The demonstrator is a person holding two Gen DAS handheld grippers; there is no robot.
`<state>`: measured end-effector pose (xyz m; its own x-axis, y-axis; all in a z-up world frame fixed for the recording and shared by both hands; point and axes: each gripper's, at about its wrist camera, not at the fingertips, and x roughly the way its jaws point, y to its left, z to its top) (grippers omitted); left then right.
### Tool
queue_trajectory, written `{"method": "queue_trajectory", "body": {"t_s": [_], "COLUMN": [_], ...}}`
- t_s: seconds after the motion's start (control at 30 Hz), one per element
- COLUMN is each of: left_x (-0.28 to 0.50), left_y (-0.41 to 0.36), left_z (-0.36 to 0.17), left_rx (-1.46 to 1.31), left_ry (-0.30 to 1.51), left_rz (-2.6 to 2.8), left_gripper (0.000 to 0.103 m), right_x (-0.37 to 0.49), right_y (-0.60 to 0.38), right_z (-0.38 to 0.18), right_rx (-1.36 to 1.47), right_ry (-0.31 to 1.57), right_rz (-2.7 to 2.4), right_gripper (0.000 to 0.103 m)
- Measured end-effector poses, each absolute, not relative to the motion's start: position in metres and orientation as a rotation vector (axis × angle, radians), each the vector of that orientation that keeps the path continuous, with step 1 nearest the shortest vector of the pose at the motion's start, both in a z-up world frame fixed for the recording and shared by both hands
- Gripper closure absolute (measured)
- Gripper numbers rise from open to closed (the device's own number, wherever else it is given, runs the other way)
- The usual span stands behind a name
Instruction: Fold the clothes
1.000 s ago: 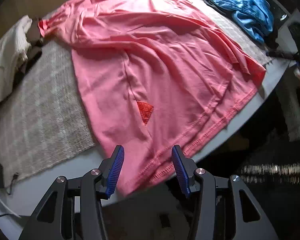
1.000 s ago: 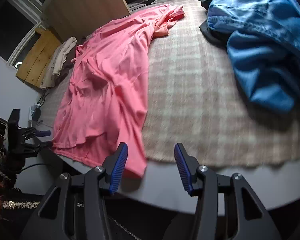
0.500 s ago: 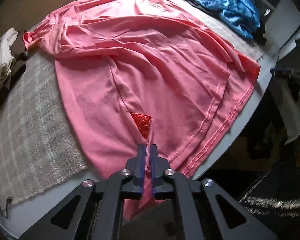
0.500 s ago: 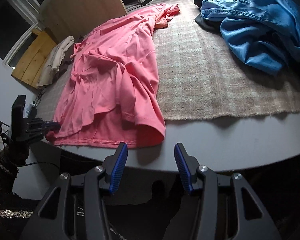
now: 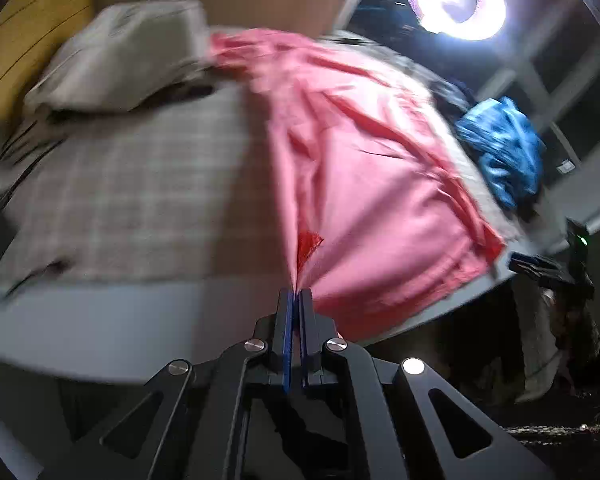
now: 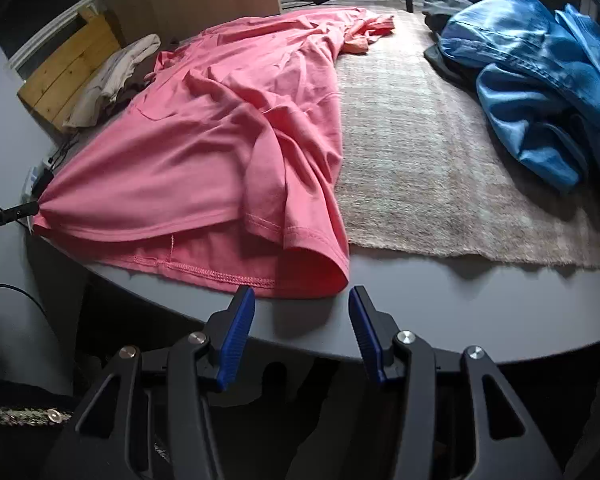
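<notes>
A pink shirt (image 6: 220, 152) lies spread on a plaid mat, its hem hanging over the grey table's near edge. My left gripper (image 5: 296, 293) is shut on the hem's left corner, just below a red label (image 5: 308, 246), and the cloth is drawn taut toward it. In the right wrist view the left gripper (image 6: 34, 210) pinches that corner at the far left. My right gripper (image 6: 302, 306) stands open at the table edge, just in front of the hem's right corner (image 6: 320, 276), with nothing between its fingers.
A crumpled blue garment (image 6: 540, 80) lies at the right on the beige plaid mat (image 6: 440, 168). A cream garment (image 6: 112, 76) lies at the back left beside a wooden board (image 6: 68, 68). The grey table (image 6: 480, 312) shows bare rim in front.
My left gripper shut on the shirt's hem by the red label, then swung left and rolled, pulling the cloth taut. My right gripper moved left along the table edge to the hem's right corner.
</notes>
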<state>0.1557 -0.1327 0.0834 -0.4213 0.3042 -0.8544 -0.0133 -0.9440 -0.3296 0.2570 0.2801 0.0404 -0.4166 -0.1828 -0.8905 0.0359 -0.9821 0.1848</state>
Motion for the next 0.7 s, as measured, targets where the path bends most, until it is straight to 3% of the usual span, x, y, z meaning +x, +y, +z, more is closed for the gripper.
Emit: {"method": "queue_trajectory", "body": {"t_s": [0.17,0.37,0.43,0.47,0.6,0.7], "left_x": [0.158,0.159,0.161,0.16,0.15,0.136], "left_y": [-0.16,-0.143,-0.133,-0.128,-0.11,-0.096], "left_z": [0.077,0.078,0.075,0.071,0.059,0.054], "left_rx": [-1.58,-1.557,-1.587,-1.612,-1.663,-1.657], "left_ry": [-0.507,-0.413,-0.341,-0.294,-0.167,-0.077], "left_rz": [2.488,2.436,2.412,2.402,2.372,2.389], "left_gripper": [0.103,0.101,0.082,0.077,0.072,0.057], "right_x": [0.25,0.244,0.241,0.24,0.236,0.234], "right_y": [0.272,0.267,0.268,0.269,0.268,0.266], "right_z": [0.032,0.026,0.026,0.025,0.024,0.023], "right_rx": [1.613,1.623,1.629,1.633,1.65,1.658], "right_ry": [-0.1,0.074,0.072,0.071,0.045,0.055], "right_rz": [-2.557,-2.598,-2.599,-2.599,-2.585,-2.579], "right_gripper": [0.055,0.055,0.056,0.057,0.067,0.068]}}
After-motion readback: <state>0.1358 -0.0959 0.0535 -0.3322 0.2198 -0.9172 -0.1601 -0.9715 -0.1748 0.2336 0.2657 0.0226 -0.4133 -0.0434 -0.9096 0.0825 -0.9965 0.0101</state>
